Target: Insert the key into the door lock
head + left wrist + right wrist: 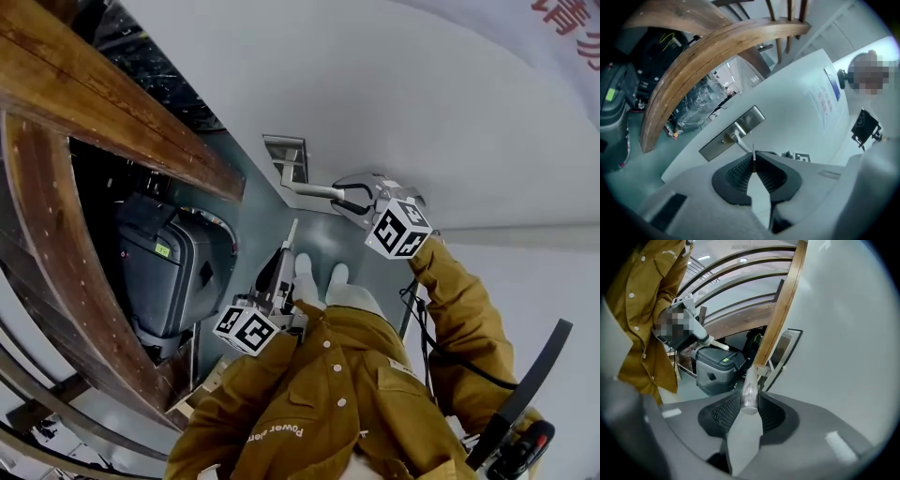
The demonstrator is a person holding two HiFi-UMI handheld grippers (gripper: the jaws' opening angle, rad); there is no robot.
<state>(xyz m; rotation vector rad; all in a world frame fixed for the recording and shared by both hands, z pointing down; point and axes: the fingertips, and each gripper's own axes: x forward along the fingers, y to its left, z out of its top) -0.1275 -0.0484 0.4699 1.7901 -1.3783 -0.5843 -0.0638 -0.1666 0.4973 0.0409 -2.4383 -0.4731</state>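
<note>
Silver — one door handle (314,191) tight in right claw (350,202), one key (753,153) tight in left claw (285,251).

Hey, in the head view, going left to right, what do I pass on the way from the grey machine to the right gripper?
Grey machine → left gripper pinching the key → door handle → right gripper.

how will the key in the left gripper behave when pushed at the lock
The key looks like a thin flat metal blade, so probably stiff and light. Pinched only at the left gripper's tips, it may pivot or slip if it meets the lock plate off-line.
</note>
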